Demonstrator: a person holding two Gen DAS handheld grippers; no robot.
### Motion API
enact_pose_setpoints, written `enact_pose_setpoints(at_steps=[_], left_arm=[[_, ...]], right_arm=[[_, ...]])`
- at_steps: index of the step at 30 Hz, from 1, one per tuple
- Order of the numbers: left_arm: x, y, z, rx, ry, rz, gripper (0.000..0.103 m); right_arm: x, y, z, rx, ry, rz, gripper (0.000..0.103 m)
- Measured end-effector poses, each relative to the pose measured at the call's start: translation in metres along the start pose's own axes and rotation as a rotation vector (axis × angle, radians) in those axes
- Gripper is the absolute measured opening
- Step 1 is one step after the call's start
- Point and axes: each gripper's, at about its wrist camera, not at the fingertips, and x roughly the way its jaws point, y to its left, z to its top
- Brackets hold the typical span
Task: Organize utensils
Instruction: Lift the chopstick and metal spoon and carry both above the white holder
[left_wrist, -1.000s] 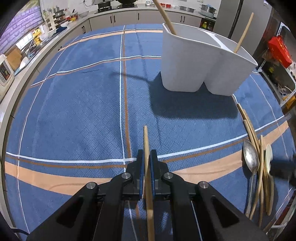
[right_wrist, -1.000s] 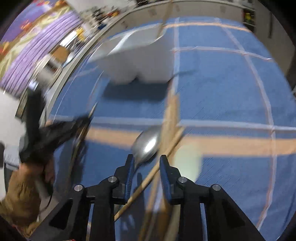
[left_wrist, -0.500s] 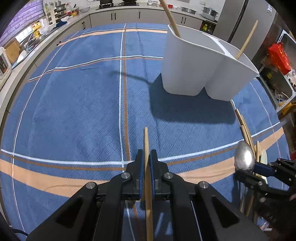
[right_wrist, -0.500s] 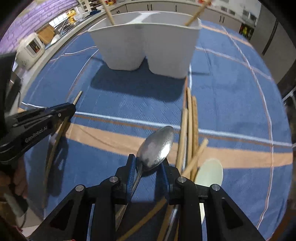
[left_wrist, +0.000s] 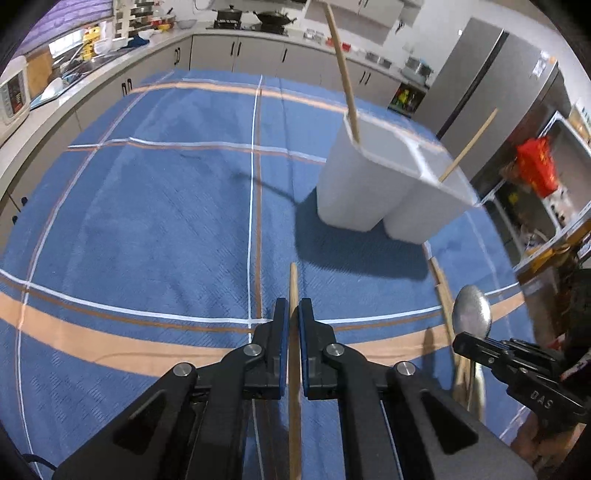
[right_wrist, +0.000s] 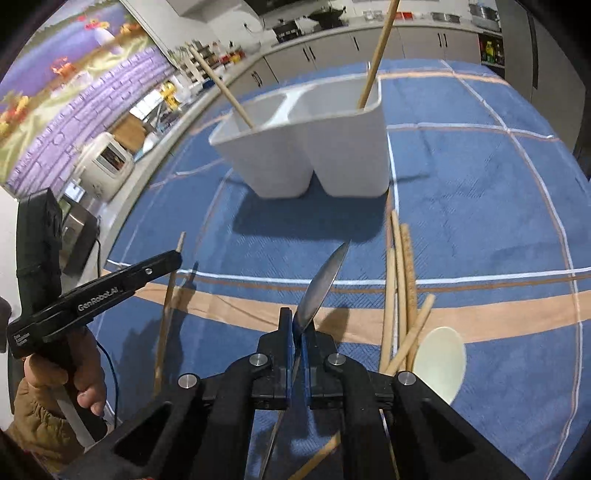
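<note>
Above a blue plaid tablecloth, the left gripper pinches a wooden chopstick between jaws pressed tight, while the right gripper clamps a metal spoon by its neck, bowl turned on edge. Ahead stands a white two-compartment utensil holder, one wooden stick leaning in each compartment. More wooden chopsticks and a pale spoon lie on the cloth just right of the right gripper. Kitchen counters ring the table.
</note>
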Motion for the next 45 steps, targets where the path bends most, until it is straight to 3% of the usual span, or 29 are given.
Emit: enact_pose_setpoints(at_steps=[6, 15, 24, 28, 32, 36, 40, 45], left_arm=[[-0.044, -0.004, -0.003, -0.014, -0.093, -0.017, 0.005], [-0.125, -0.018, 0.015, 0.005, -0.307, -0.051, 0.005], [-0.188, -0.056, 0.083, 0.066, -0.542, -0.139, 0.005], [-0.203, -0.075, 0.12, 0.095, -0.627, -0.148, 0.005], [-0.189, -0.091, 0.159, 0.111, -0.679, -0.102, 0.005], [-0.147, -0.098, 0.187, 0.113, -0.661, -0.038, 0.005], [-0.092, -0.097, 0.202, 0.106, -0.616, 0.02, 0.005], [-0.041, -0.09, 0.205, 0.081, -0.532, 0.024, 0.005]], right_arm=[[-0.021, 0.005, -0.002, -0.013, -0.065, 0.003, 0.004], [-0.074, 0.015, 0.029, -0.016, -0.243, -0.016, 0.004], [-0.115, 0.021, 0.086, -0.032, -0.421, -0.013, 0.004], [-0.121, 0.027, 0.119, -0.057, -0.518, -0.051, 0.004], [-0.111, 0.035, 0.154, -0.086, -0.63, -0.147, 0.004], [-0.083, 0.046, 0.176, -0.129, -0.695, -0.263, 0.004], [-0.048, 0.051, 0.185, -0.18, -0.705, -0.355, 0.004], [-0.008, 0.044, 0.188, -0.197, -0.652, -0.407, 0.004]])
